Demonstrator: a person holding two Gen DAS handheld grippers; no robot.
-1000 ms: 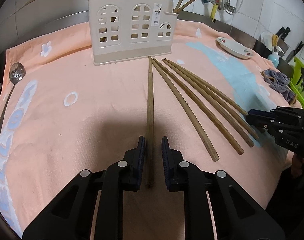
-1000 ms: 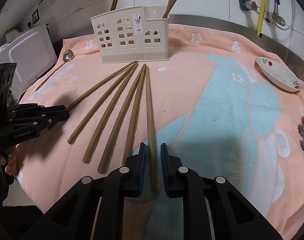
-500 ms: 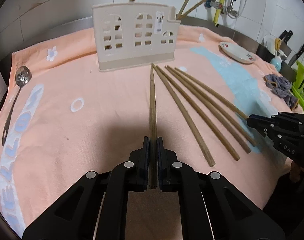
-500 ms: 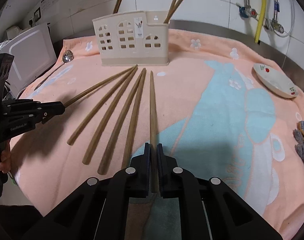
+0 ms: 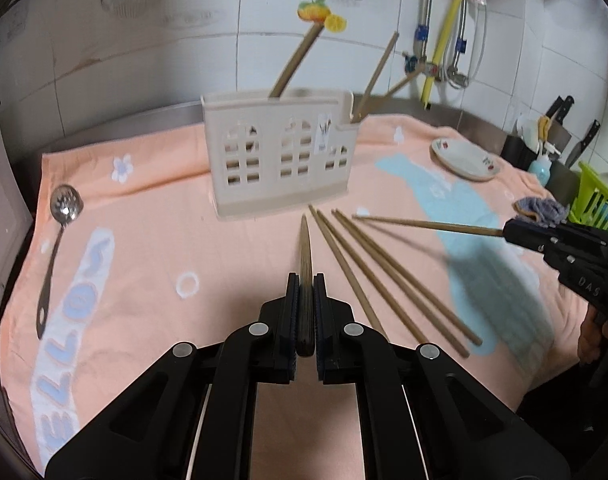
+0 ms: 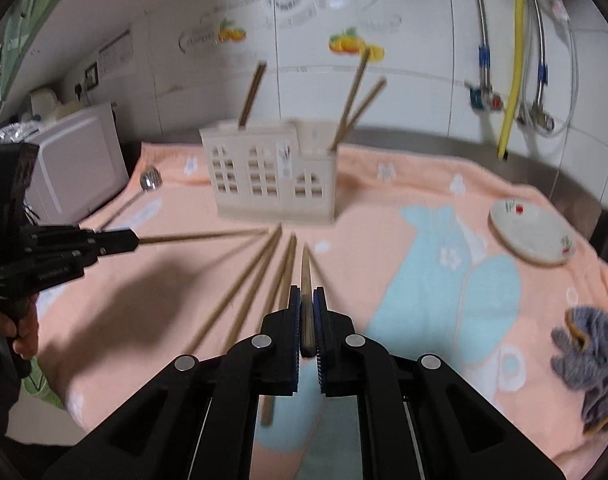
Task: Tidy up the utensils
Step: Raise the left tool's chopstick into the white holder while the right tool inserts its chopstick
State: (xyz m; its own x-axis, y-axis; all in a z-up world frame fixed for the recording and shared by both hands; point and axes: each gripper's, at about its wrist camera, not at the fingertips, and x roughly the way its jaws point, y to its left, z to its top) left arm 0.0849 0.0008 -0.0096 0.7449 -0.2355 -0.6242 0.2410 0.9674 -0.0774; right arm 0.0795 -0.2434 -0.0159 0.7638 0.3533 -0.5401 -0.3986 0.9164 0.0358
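Both chopsticks have been lifted off the towel (image 5: pixel 152 240): left gripper (image 5: pixel 306 280) clamps one chopstick (image 5: pixel 304 248), right gripper (image 6: pixel 306 292) another (image 6: pixel 305 268), near the holder (image 5: pixel 280 160). Light, stiff, slippery wood; best gripped near the thick end.

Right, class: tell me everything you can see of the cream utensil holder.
The utensil holder is cream, plastic-looking, shaped like a house front with arched window cut-outs and a small label. It stands upright on the peach towel by the tiled wall. Three chopsticks lean out of its top: one left, two in the lower right compartment.
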